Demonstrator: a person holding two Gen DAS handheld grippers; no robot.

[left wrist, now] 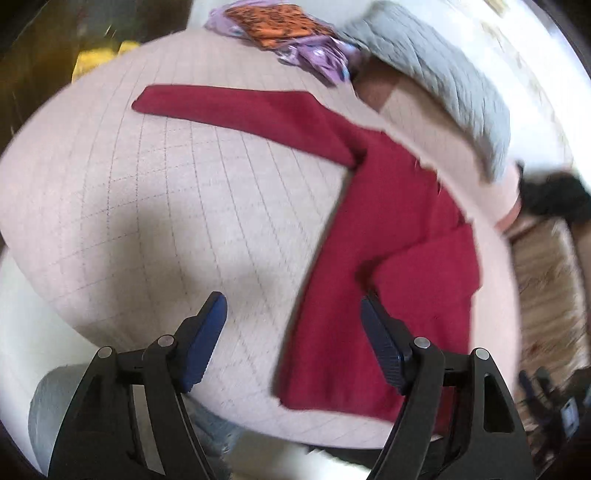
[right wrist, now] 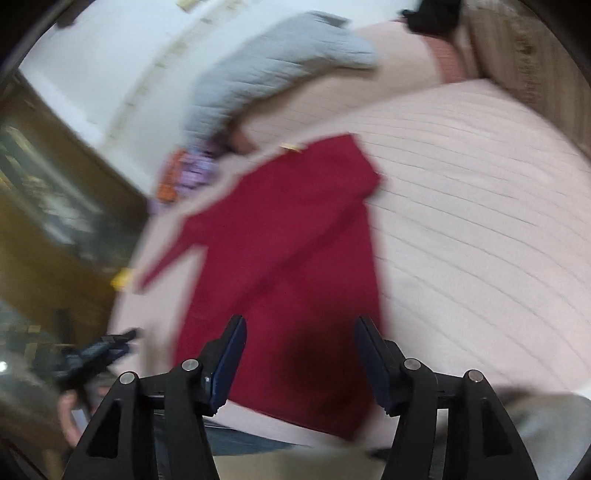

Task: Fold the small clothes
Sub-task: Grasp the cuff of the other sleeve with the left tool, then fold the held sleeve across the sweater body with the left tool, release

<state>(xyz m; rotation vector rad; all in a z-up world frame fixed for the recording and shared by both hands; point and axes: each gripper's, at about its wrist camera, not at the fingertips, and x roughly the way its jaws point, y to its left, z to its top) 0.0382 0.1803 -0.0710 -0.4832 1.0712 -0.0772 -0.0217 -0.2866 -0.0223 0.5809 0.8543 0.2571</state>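
Note:
A dark red long-sleeved top [left wrist: 391, 236] lies flat on the pale pink quilted surface [left wrist: 177, 206], one sleeve stretched out to the upper left, the other side folded over the body. My left gripper [left wrist: 291, 306] hangs above the top's near edge, jaws wide apart, nothing between the blue pads. In the right wrist view the same red top [right wrist: 291, 236] lies below my right gripper [right wrist: 301, 332], which is open and empty above the garment's near part. Both views are blurred.
A heap of purple and orange clothes [left wrist: 288, 33] sits at the far end of the surface, beside a grey knitted piece [left wrist: 436, 74]. The other gripper [right wrist: 92, 354] shows at the lower left in the right wrist view. Wooden furniture [right wrist: 44, 206] stands beyond the left edge.

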